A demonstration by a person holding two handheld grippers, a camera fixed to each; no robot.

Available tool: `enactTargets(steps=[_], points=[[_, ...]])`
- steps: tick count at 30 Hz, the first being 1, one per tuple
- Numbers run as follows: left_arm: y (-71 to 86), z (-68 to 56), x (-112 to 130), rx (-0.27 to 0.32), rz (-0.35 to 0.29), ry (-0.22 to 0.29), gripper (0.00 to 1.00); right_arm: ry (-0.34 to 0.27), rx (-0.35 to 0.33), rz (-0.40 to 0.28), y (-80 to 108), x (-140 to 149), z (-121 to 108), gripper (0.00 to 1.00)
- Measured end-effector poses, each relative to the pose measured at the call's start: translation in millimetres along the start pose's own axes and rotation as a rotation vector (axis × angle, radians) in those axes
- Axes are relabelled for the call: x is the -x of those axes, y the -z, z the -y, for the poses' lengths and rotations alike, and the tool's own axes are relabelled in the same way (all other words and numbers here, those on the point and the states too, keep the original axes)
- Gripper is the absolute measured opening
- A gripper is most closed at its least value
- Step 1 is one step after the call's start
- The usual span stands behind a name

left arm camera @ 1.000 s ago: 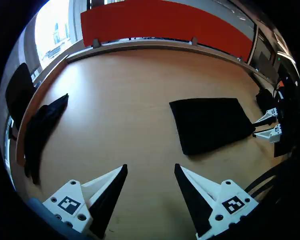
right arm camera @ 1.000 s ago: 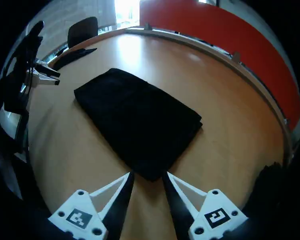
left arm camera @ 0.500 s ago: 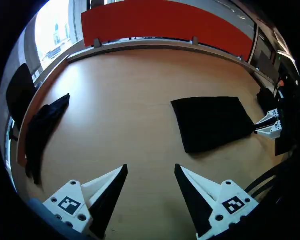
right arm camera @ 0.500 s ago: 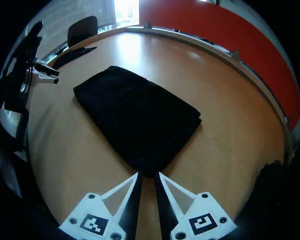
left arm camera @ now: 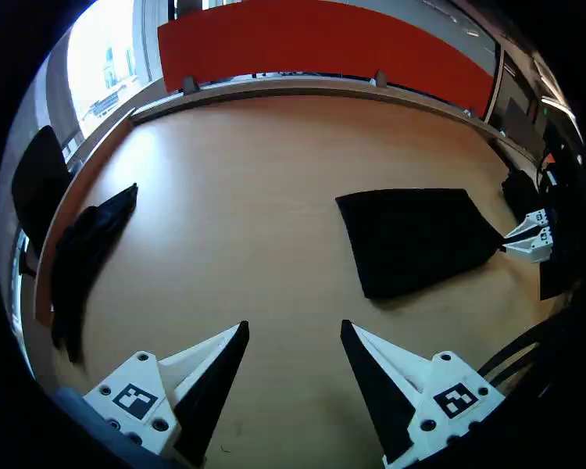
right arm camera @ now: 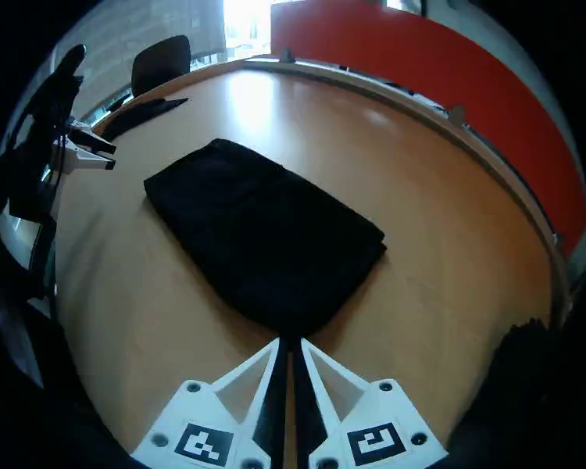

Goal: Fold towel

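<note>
Item: one black towel [right arm camera: 269, 234], flat on the table [right arm camera: 449, 234]. Its long axis runs from the right gripper [right arm camera: 287, 348] away to that gripper's far left. This gripper is nearer, with its fingers closed and pinching the towel's near corner. The left gripper [left arm camera: 293, 332] is spread wide and empty, well apart, with the towel ahead to its right. One other dark cloth [left arm camera: 82, 250] lies to its far left.
</note>
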State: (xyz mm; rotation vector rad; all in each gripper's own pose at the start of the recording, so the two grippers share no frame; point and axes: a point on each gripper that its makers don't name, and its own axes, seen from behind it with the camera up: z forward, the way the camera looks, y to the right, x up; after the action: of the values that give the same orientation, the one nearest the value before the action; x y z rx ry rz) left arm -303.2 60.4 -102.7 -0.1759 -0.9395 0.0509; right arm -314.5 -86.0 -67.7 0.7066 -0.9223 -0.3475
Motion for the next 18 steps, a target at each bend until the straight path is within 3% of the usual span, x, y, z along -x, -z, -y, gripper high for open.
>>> enactTargets(steps=[18], points=[[2.7, -0.8, -5.7, -0.003, -0.014, -0.01, 0.87, 0.09, 0.069, -0.138, 46.0, -79.4, -16.4, 0.04]])
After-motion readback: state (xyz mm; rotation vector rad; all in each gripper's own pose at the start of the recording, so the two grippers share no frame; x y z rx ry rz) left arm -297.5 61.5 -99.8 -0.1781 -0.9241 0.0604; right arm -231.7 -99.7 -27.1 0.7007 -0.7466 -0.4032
